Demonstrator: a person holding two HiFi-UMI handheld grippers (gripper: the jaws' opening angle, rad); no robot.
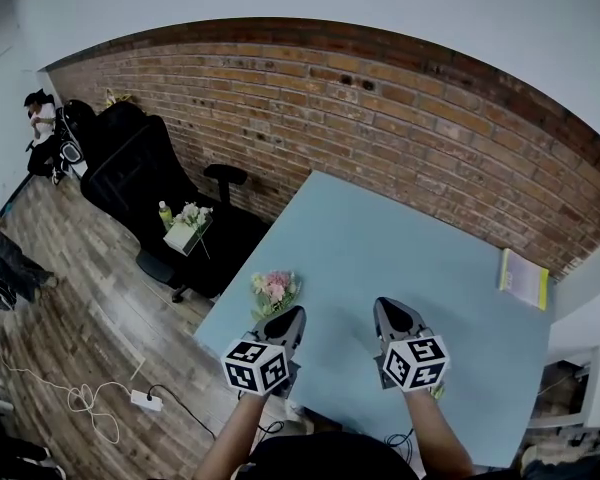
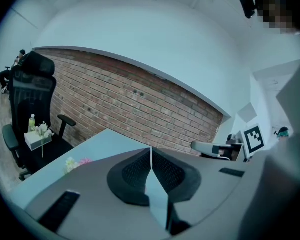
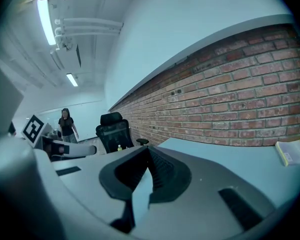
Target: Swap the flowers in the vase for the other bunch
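Flowers (image 1: 275, 290) in pink and white sit at the near left corner of the table (image 1: 380, 238). Whether they stand in a vase we cannot tell. They are just ahead of our left gripper (image 1: 288, 318) and a little to its left, and it does not touch them. A white bunch (image 1: 192, 213) stands in a pale container (image 1: 183, 236) on the seat of the chair (image 1: 130, 168), which is off the table's left edge. A bottle (image 1: 165, 214) stands beside that bunch.

We hold the left gripper over the near part of the table with its jaws clenched tight together and nothing between them. The right gripper (image 1: 392, 313) hangs alongside it, a gap between the two, and its jaws are likewise pressed together on nothing.

Farther out, a book (image 1: 523, 278) lies near the table's right edge, well apart from both grippers. A brick wall (image 1: 380, 98) runs behind the table. On the wood floor to the left lie a power strip (image 1: 143, 400) and a white cable (image 1: 85, 398). A person (image 3: 66, 124) stands far off in the right gripper view.
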